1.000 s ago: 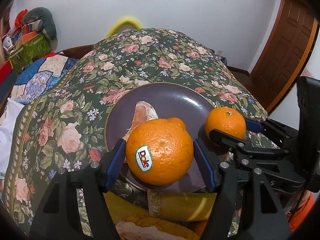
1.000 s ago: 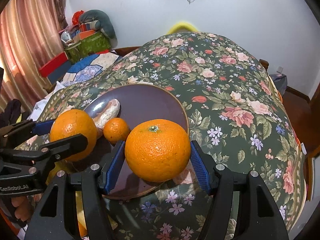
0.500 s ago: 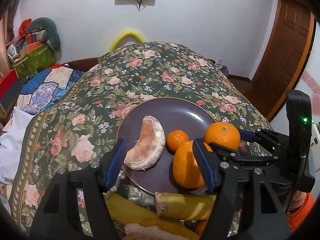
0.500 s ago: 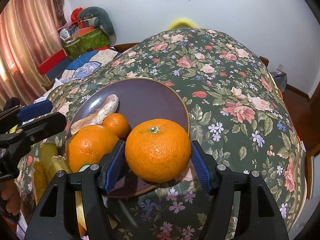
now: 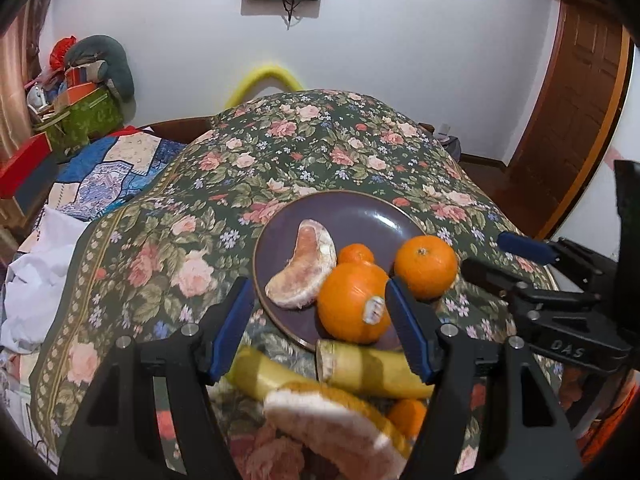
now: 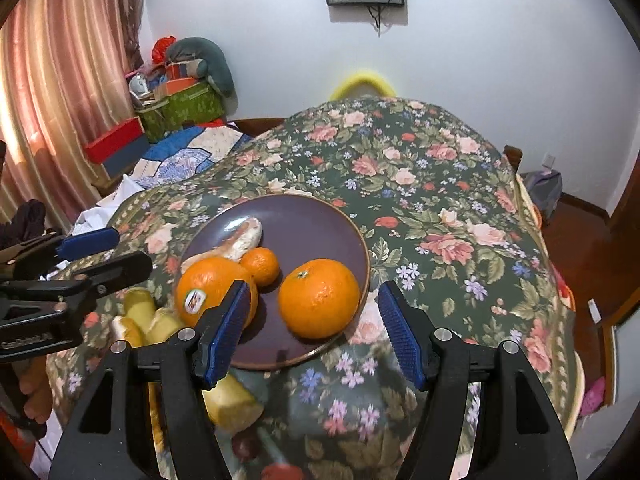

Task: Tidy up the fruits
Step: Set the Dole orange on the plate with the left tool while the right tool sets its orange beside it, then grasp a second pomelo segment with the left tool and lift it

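Both my left gripper (image 5: 320,334) and right gripper (image 6: 310,330) hang with jaws apart, holding nothing. Two oranges, the stickered orange (image 5: 354,302) and the plain orange (image 6: 319,298), sit on the purple plate (image 6: 320,216) beside a small mandarin (image 6: 262,266).

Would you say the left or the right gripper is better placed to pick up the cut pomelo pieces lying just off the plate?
Left, I think. The left gripper is open and empty, with the pomelo pieces between its fingers. The right gripper faces the plate, the pieces off to its side.
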